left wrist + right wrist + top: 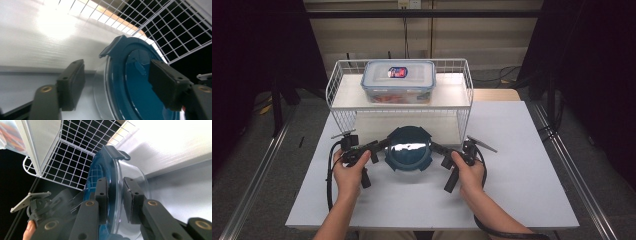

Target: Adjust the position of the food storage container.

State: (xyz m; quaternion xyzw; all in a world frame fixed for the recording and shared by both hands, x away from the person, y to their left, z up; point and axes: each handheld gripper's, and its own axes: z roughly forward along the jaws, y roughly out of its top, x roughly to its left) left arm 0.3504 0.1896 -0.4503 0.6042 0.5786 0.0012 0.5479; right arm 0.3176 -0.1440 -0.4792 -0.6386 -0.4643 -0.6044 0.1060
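A round glass container with a dark blue clip-on lid [408, 150] sits low over the white table, just in front of the wire rack; I cannot tell whether it rests on the table. My left gripper [379, 145] is at its left edge. Its jaws stand open and wide apart, with the lid's rim [117, 75] between the pads [71, 85]. My right gripper [438, 149] is at the container's right edge. There the pads [101, 197] are shut on the rim, one on the blue lid [93, 180], the other on the glass bowl [135, 175].
A white two-level wire rack [343, 85] stands at the back of the table [522, 165]. On its top shelf is a clear rectangular box with a blue-trimmed lid [398, 80]. The lower shelf opening lies right behind the container.
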